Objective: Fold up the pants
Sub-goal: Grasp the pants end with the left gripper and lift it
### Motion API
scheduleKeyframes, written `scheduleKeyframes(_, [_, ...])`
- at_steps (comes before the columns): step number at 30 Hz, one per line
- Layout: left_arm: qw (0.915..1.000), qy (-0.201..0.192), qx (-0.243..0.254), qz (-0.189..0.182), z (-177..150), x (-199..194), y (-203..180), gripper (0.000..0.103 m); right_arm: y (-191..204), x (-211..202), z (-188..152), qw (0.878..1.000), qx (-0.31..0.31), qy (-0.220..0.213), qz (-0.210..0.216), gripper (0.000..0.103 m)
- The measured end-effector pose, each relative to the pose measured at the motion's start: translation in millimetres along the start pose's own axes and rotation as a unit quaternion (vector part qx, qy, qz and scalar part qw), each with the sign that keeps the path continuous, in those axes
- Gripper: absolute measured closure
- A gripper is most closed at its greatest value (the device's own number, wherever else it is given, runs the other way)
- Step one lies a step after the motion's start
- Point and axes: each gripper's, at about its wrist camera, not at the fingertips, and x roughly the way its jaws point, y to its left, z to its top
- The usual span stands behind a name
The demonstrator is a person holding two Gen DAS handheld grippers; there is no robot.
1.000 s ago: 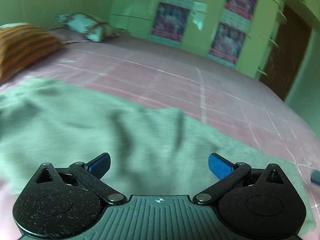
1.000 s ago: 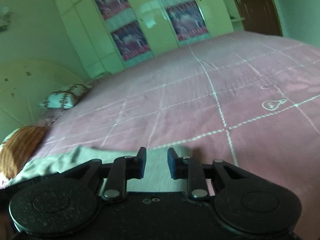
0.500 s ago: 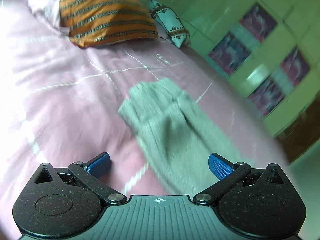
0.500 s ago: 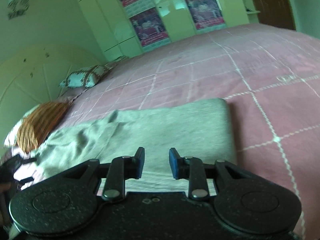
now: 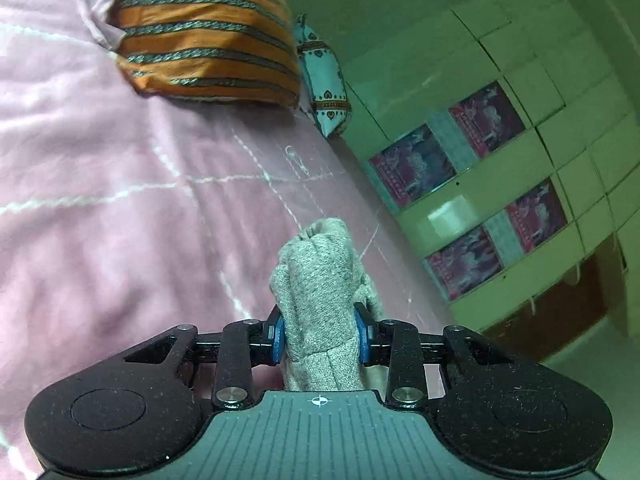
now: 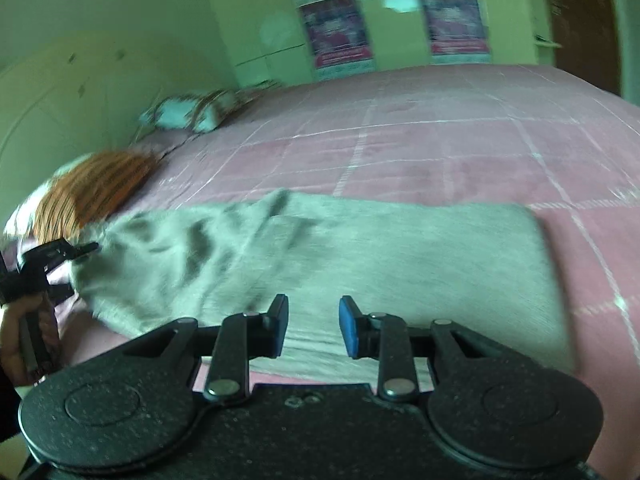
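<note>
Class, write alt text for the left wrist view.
The left tongs pinch a bunched end of grey pants above a pink bed. An orange striped pillow lies beyond.

A pink bedspread with white stitched grid lines covers the bed and fills the left half of the left wrist view. At eleven o'clock there lies an orange pillow with dark stripes. Just beside it, toward one o'clock, a white patterned cushion rests against the green wall. Purple posters hang on pale cabinet doors at two to three o'clock, and a brown door stands at four o'clock.
</note>
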Motion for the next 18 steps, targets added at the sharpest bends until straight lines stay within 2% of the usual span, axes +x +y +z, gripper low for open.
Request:
scheduleKeyframes(2, [0.9999,0.011,0.008,0.008,-1.6,-1.5,4.0,0.069,19.6,15.6,4.0,0.999,-0.033,0.004,0.003,0.082])
scheduleKeyframes(5, [0.9998,0.018,-0.002,-0.003,-3.2,-5.8,16.3,0.069,40.3,38.8,4.0,0.998,-0.063,0.013,0.000,0.082])
scheduleKeyframes(7, [0.9998,0.021,0.000,-0.005,-4.5,-4.7,18.2,0.067,50.6,67.3,-9.2,0.992,-0.105,0.069,-0.034,0.085])
scheduleKeyframes(10, [0.9998,0.022,0.001,-0.003,-4.3,-4.6,15.6,0.067,51.6,69.5,-13.6,0.992,-0.104,0.057,-0.040,0.085])
scheduleKeyframes(13, [0.9998,0.020,0.008,-0.002,-0.6,-5.9,7.4,0.067,44.3,62.5,-8.0,0.994,-0.084,0.060,-0.024,0.083])
scheduleKeyframes(15, [0.9993,0.011,0.036,-0.006,0.6,-12.1,-10.0,0.067,31.7,38.9,-3.0,0.999,-0.042,0.021,-0.008,0.081])
scheduleKeyframes(16, [0.9986,0.008,0.051,-0.009,0.2,-14.7,-20.3,0.067,23.8,26.6,-3.5,1.000,-0.022,0.000,-0.008,0.077])
scheduleKeyframes(18, [0.9967,0.005,0.078,-0.022,-0.3,-17.7,-46.2,0.067,8.2,8.3,-6.6,1.000,0.000,-0.017,-0.014,0.074])
